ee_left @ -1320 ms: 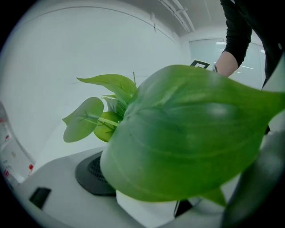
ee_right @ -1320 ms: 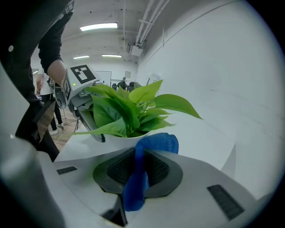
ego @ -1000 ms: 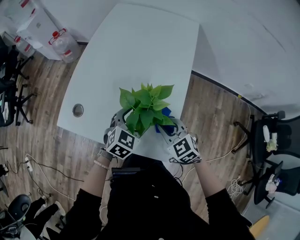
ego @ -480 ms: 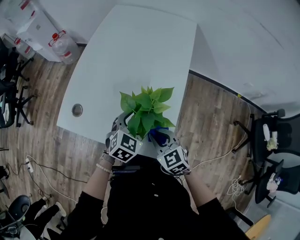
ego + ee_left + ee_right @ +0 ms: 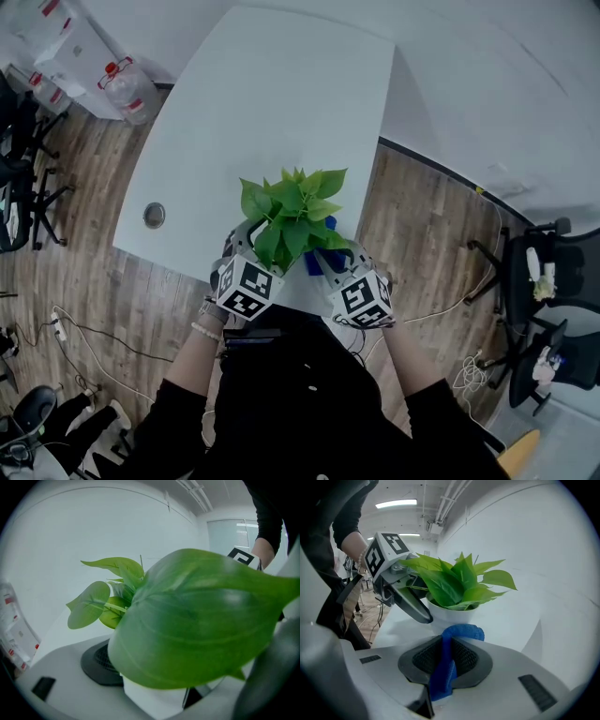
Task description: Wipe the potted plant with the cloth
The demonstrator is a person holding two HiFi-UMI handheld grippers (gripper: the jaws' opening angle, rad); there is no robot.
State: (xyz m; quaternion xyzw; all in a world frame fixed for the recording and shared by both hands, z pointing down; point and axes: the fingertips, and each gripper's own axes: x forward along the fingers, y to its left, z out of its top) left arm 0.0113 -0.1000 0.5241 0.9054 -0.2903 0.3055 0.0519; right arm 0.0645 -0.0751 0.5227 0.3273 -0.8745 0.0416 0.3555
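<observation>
The potted plant (image 5: 292, 214) stood at the tabletop's (image 5: 272, 112) near edge. The left gripper (image 5: 246, 246), jaws apart, flanked the pot and a leaf, seemingly steadying them. The right gripper (image 5: 337, 267) pinched the blue cloth (image 5: 461, 632) just beside the pot, ready for wiping.

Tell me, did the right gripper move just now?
Yes. The right gripper, clamping the blue cloth, moved forward and rightward toward the white table's near edge.

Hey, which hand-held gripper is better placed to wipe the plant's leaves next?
The right hand-held gripper: it clamps the blue cloth just short of the potted plant. The left hand-held gripper carries no cloth; its jaws stand apart by the white pot, under a leaf.
</observation>
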